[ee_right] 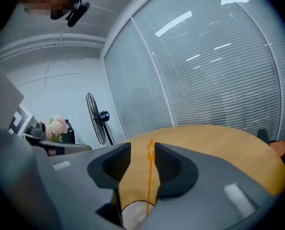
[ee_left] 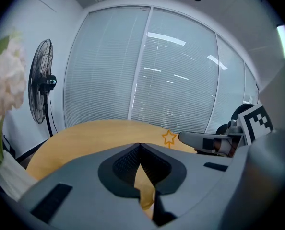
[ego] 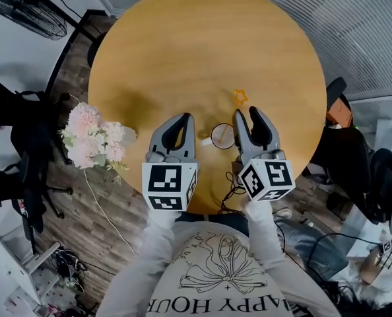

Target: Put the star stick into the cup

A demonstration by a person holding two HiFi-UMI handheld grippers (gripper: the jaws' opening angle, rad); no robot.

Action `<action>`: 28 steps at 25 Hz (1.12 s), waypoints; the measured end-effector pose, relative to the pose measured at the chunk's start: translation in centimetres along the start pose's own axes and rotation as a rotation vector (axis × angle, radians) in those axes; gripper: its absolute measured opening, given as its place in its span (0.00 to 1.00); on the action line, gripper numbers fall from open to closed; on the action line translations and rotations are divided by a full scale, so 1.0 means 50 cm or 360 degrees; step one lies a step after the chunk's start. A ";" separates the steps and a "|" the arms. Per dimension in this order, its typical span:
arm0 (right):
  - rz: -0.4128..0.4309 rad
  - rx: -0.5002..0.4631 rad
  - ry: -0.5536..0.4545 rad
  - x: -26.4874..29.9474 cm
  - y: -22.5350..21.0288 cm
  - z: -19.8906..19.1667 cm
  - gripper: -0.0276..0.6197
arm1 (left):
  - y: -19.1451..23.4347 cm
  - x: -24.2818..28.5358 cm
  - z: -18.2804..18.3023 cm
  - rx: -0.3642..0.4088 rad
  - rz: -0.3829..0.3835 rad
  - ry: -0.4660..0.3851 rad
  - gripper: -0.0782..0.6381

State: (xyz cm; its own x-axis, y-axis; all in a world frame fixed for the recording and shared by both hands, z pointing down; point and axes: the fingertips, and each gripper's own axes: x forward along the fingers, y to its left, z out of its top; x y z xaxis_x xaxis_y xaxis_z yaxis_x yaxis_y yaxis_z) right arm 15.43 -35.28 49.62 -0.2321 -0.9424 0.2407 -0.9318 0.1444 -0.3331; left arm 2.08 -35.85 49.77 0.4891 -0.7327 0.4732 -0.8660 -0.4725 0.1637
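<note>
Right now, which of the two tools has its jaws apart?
The right tool: its jaws stand apart on either side of the star stick, which stands in the cup. The left tool has jaws meeting at the tips.

Left claw [ego: 184,120] closed, right claw [ego: 247,115] parted (wide)

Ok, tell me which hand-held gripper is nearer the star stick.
Right. The right hand-held gripper is open around the star stick standing in the cup; the left hand-held gripper, shut, sits left of the cup.
</note>
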 end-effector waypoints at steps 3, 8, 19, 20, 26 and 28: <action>-0.0008 -0.0026 -0.0075 -0.026 0.010 0.047 0.29 | -0.011 -0.025 0.035 0.0017 0.0003 -0.0063 0.12; -0.0017 -0.0025 -0.0185 -0.072 0.021 0.118 0.29 | -0.030 -0.069 0.096 0.0055 0.0021 -0.0172 0.12; 0.0014 -0.0223 -0.0447 -0.165 0.071 0.265 0.14 | -0.070 -0.168 0.219 0.0102 0.0057 -0.0452 0.12; 0.0017 -0.0239 -0.0466 -0.171 0.075 0.274 0.14 | -0.072 -0.175 0.227 0.0107 0.0059 -0.0472 0.12; 0.0016 -0.0287 -0.0532 -0.200 0.088 0.303 0.10 | -0.086 -0.207 0.258 0.0125 0.0060 -0.0553 0.12; 0.0008 -0.0289 -0.0543 -0.210 0.088 0.307 0.10 | -0.091 -0.217 0.263 0.0125 0.0059 -0.0570 0.12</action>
State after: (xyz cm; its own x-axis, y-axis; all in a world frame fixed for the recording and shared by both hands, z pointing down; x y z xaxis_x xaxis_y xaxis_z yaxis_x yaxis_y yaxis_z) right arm 18.04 -29.38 31.62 -0.1589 -0.9834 -0.0877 -0.9723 0.1713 -0.1593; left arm 2.10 -32.19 32.52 0.4748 -0.8685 0.1423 -0.8801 -0.4683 0.0786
